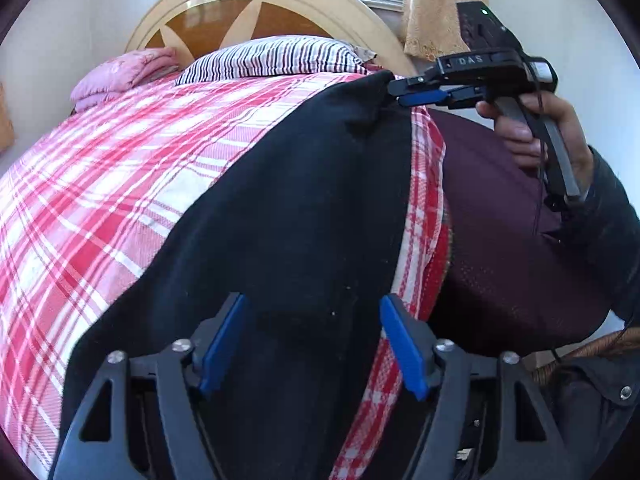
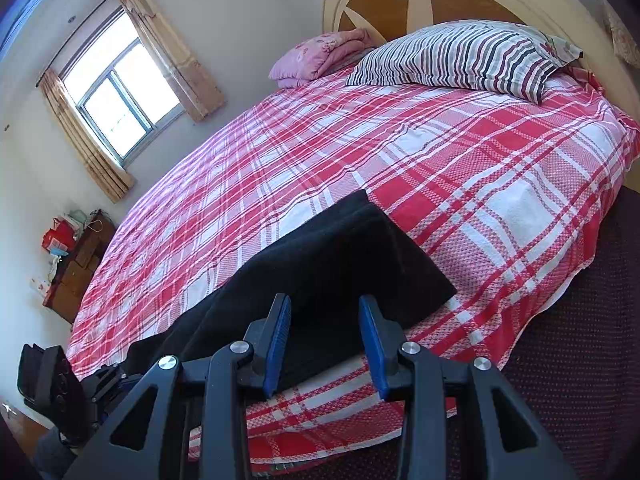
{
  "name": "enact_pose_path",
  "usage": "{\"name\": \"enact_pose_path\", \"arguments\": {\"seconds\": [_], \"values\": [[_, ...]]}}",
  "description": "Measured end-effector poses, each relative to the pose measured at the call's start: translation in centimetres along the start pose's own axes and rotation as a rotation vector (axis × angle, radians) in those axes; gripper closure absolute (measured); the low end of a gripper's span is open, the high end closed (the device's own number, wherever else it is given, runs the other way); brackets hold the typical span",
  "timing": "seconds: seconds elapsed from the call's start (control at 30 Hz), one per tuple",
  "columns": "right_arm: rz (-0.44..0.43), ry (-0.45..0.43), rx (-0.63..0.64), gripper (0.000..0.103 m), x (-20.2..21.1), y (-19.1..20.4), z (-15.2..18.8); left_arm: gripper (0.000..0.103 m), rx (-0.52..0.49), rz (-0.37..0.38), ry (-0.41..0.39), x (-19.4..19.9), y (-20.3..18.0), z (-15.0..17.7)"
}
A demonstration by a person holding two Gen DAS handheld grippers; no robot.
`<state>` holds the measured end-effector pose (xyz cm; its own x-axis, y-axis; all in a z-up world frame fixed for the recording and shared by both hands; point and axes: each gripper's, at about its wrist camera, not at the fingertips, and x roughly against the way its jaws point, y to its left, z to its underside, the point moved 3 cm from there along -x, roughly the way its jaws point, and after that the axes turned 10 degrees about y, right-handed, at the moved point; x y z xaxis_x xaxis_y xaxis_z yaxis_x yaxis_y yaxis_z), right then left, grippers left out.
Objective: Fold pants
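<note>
Black pants (image 1: 304,216) lie stretched along the near edge of a bed with a red and white plaid sheet (image 1: 120,184). My left gripper (image 1: 314,344) is open, its blue pads above the near end of the pants. My right gripper (image 1: 396,94), seen in the left wrist view, has its fingertips at the far corner of the pants. In the right wrist view the right gripper (image 2: 325,344) is open over the pants (image 2: 344,264), whose folded end lies flat on the sheet (image 2: 440,152). Part of the left gripper body (image 2: 64,396) shows at lower left.
A striped pillow (image 2: 460,56) and a folded pink blanket (image 2: 320,56) lie by the wooden headboard (image 2: 400,0). A dark maroon bed skirt (image 2: 580,340) hangs at the bed's side. A curtained window (image 2: 120,88) and a cluttered dresser (image 2: 72,264) stand at the left.
</note>
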<state>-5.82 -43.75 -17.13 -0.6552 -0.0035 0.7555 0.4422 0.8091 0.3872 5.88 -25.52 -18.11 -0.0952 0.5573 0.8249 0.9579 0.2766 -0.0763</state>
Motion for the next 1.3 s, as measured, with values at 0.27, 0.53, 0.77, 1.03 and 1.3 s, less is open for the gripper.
{"name": "enact_pose_path", "arguments": {"seconds": [0.27,0.53,0.77,1.03,1.3], "values": [[-0.016,-0.015,-0.019,0.066,-0.4,-0.3,0.0,0.053,0.009,-0.033,0.020,0.0,0.0,0.9],[-0.068,-0.035,-0.069,0.066,-0.4,-1.0,-0.2,0.075,-0.049,-0.074,0.017,0.0,-1.5,1.1],[-0.098,-0.033,-0.075,0.066,-1.0,-0.7,-0.3,0.091,-0.025,-0.057,0.019,0.1,-0.9,1.1],[-0.185,-0.058,-0.179,0.066,-0.7,-2.7,-1.2,0.095,0.022,-0.004,-0.005,0.5,-0.1,1.1],[-0.135,-0.063,-0.179,0.096,-0.9,-2.8,-2.3,0.097,0.060,0.044,-0.016,0.7,0.5,0.9]]}}
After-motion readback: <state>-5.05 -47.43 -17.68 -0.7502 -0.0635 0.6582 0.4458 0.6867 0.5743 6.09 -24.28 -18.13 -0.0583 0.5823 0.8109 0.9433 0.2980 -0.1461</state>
